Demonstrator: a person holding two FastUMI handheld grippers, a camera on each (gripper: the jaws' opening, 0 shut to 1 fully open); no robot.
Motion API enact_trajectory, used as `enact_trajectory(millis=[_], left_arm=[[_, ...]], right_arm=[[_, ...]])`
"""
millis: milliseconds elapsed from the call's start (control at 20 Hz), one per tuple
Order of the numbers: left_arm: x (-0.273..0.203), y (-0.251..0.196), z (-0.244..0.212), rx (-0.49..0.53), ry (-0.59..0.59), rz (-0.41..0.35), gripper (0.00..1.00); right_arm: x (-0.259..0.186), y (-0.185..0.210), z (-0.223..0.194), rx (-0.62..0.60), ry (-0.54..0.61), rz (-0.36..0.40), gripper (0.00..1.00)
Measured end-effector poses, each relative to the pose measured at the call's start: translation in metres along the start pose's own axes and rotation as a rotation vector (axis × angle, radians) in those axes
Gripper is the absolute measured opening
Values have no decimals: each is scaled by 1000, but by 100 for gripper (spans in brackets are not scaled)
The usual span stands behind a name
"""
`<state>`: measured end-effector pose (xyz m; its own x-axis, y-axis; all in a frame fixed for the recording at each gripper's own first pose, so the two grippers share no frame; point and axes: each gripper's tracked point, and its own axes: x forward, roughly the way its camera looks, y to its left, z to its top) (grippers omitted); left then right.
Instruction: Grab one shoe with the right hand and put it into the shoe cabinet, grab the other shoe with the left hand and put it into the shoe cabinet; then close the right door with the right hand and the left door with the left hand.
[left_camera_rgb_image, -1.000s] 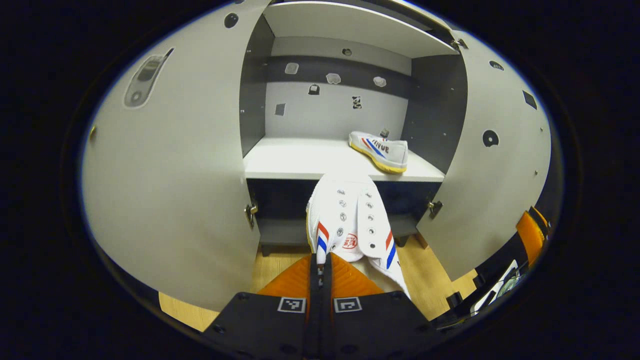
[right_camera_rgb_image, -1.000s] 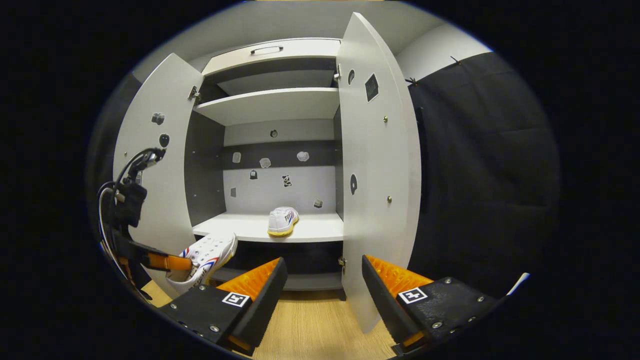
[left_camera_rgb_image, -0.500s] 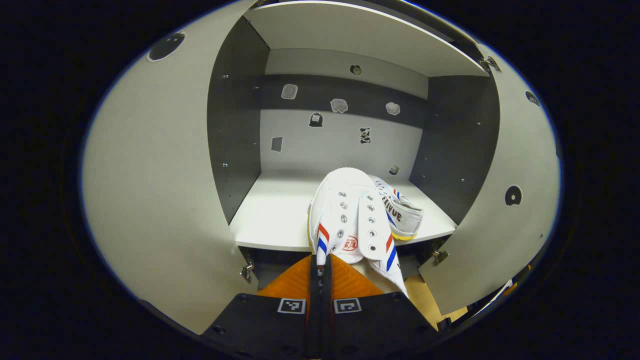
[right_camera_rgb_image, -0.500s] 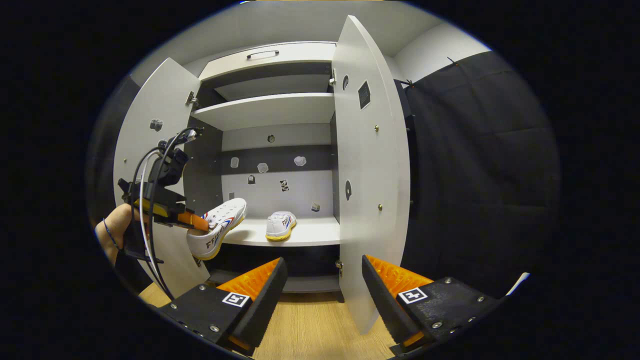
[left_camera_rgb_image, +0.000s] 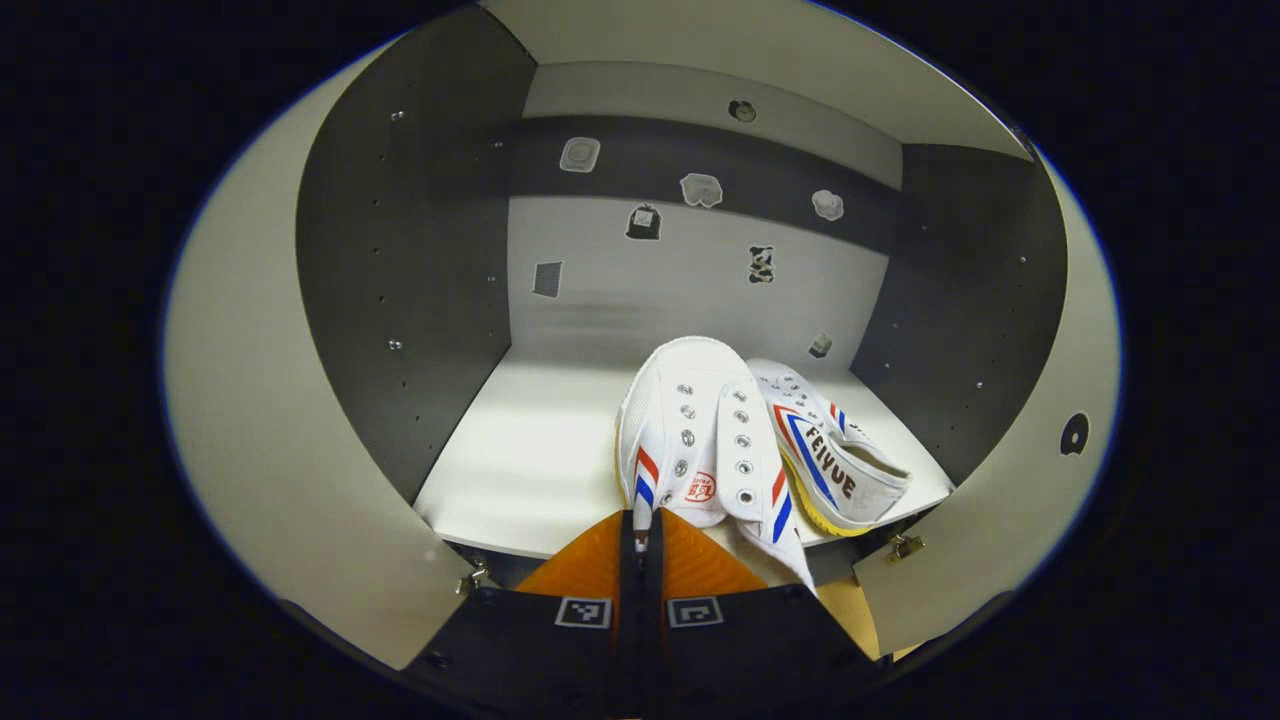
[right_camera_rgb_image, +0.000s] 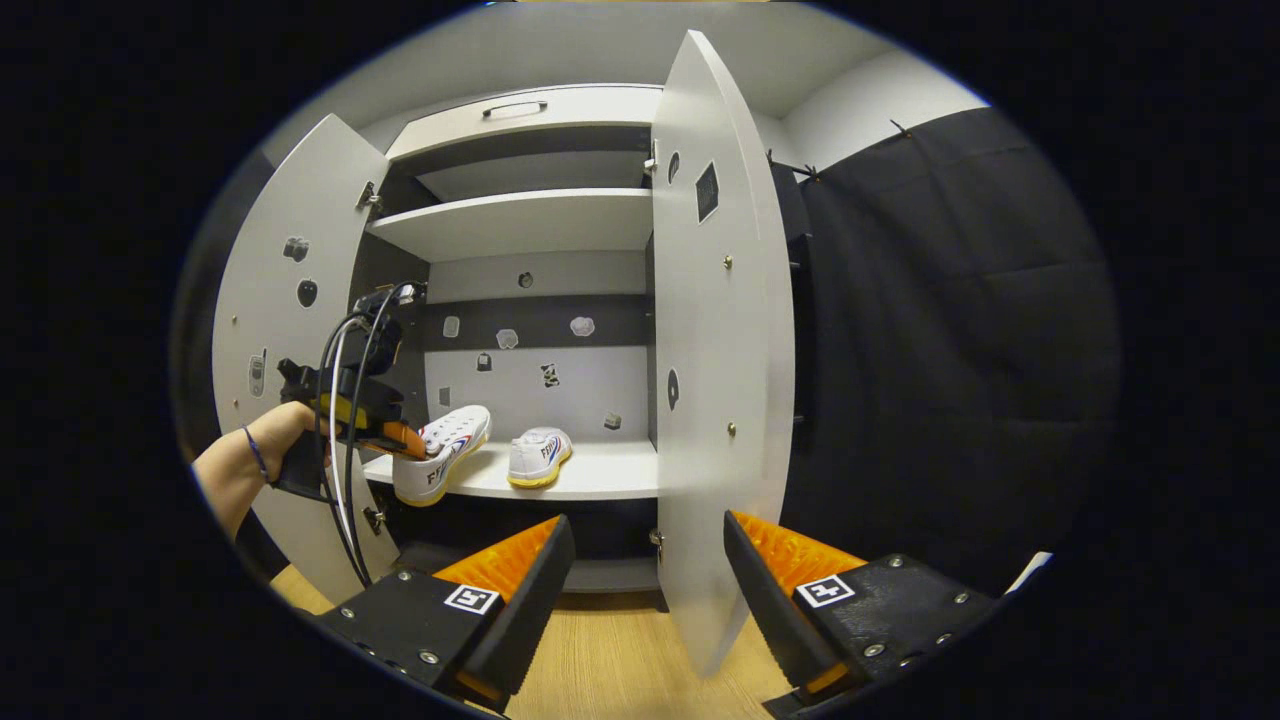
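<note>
**Second shoe at the shelf's front edge**

Reaching in level from the left, left gripper (left_camera_rgb_image: 640, 520) pinched on a shoe (left_camera_rgb_image: 700, 440), toe over the shelf (left_camera_rgb_image: 520, 470) front edge, beside the other shoe (left_camera_rgb_image: 830, 460). Right gripper (right_camera_rgb_image: 645, 580) spread wide, empty, before the right door (right_camera_rgb_image: 715, 400).

Left gripper view close at the cabinet shelf (left_camera_rgb_image: 520, 470), right gripper view farther back, probably rightward, sharing that shelf (right_camera_rgb_image: 590, 478)
</note>
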<state>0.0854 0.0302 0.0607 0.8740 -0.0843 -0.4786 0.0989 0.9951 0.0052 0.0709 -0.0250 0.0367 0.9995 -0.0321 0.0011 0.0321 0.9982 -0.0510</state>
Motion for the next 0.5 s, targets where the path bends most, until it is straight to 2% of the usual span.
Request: enact_trajectory(millis=[250, 500], left_arm=[[30, -1, -12, -28, 47, 29, 6], [33, -3, -10, -9, 60, 41, 6]], right_arm=[[8, 6, 7, 18, 16, 70, 92], [10, 7, 7, 39, 12, 90, 92]])
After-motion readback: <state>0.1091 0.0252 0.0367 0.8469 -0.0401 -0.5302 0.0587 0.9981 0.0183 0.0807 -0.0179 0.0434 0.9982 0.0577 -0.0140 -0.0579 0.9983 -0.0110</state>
